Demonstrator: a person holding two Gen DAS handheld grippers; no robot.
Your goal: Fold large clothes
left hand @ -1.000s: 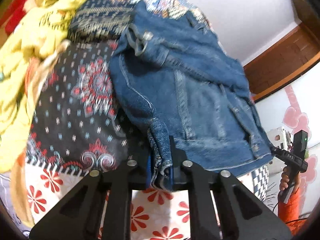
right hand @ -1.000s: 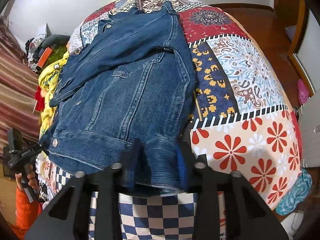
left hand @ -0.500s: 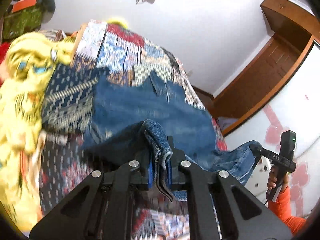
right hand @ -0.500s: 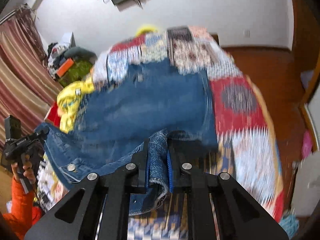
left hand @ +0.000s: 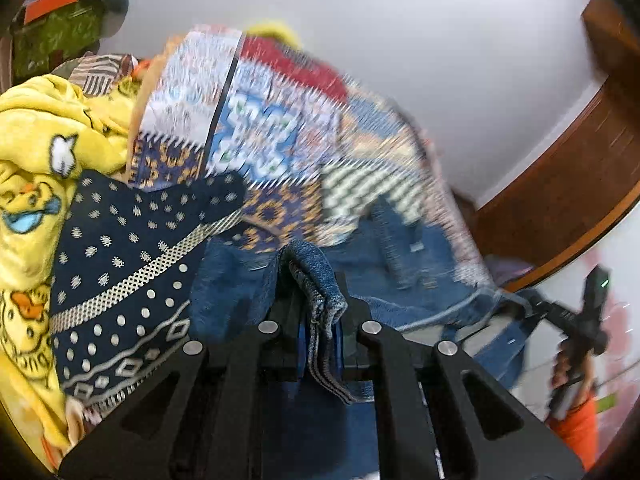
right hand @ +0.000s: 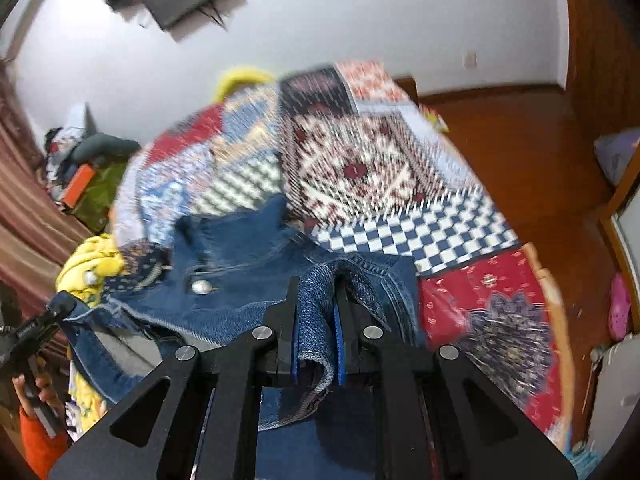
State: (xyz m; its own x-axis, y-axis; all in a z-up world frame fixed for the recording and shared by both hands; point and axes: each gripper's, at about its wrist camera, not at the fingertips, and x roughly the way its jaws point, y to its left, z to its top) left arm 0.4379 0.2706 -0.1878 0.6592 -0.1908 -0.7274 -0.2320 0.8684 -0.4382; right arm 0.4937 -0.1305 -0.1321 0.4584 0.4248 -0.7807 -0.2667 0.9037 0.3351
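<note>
A blue denim jacket (left hand: 404, 264) lies on the patchwork bed, its hem end lifted off the quilt. My left gripper (left hand: 319, 312) is shut on a bunched hem corner of the jacket. My right gripper (right hand: 316, 316) is shut on the other hem corner (right hand: 316, 300). The lifted hem spans between the two grippers and hangs over the rest of the jacket (right hand: 240, 264), whose collar end still rests on the bed. Each view shows the other gripper at its edge, the right one in the left wrist view (left hand: 576, 320) and the left one in the right wrist view (right hand: 36, 328). Both views are motion-blurred.
The patchwork quilt (right hand: 360, 168) covers the bed. A yellow duck-print blanket (left hand: 36, 168) and a navy dotted cloth (left hand: 120, 280) lie at the bed's left side. Piled items (right hand: 88, 176) stand by the wall. A wood floor (right hand: 540, 160) runs along the right.
Both grippers have lifted the hem and carried it forward toward the collar end. The cameras now tilt up, showing the wall and far end of the bed.
</note>
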